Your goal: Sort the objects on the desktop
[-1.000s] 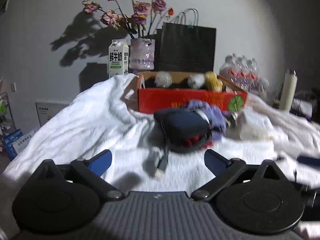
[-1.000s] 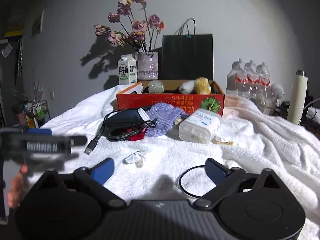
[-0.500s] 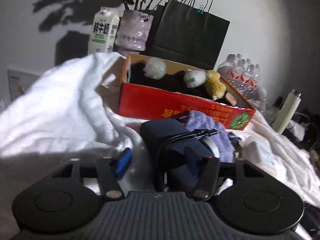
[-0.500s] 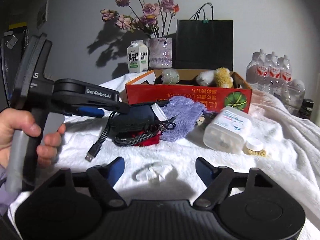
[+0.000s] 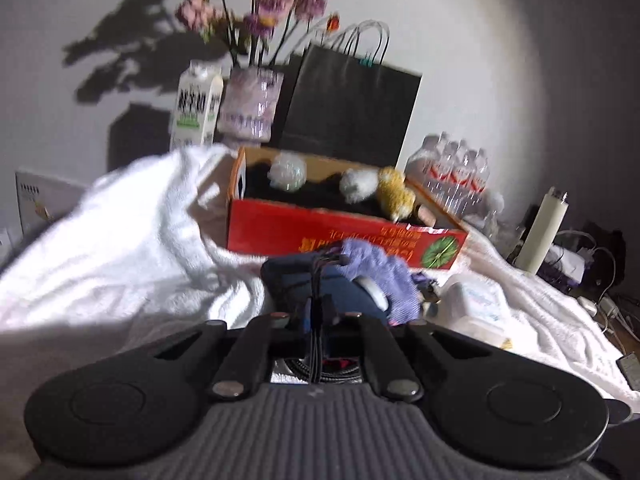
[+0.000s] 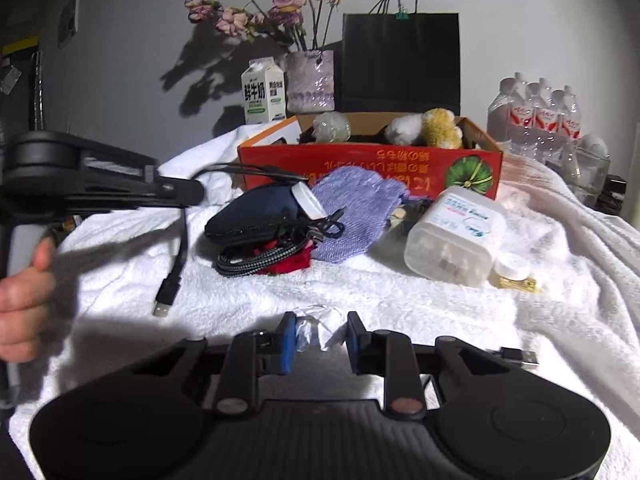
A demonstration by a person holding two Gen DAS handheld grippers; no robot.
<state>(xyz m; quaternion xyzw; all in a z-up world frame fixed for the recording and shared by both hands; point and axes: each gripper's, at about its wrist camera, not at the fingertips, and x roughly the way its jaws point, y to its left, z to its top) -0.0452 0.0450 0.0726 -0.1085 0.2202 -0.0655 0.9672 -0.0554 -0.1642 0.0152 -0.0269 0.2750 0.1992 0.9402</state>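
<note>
White crumpled wrapper and black cable: two light, limp items in hand.

Your right gripper [image 6: 320, 338] jaws are closing around the crumpled wrapper [image 6: 316, 328] on the white towel [image 6: 420, 304]; it is soft and should crush, so pinch its bulk. Your left gripper [image 5: 316, 316] is clamped on the black USB cable [image 6: 178, 256]; expect the plug end to dangle, tethered to the dark pouch [image 6: 252, 216] before the red box [image 6: 360, 168].

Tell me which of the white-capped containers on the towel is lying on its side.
The big translucent jar, right of the purple cloth. It is tipped over, with its label facing up. The tiny white-capped pot beside it stands upright.
</note>
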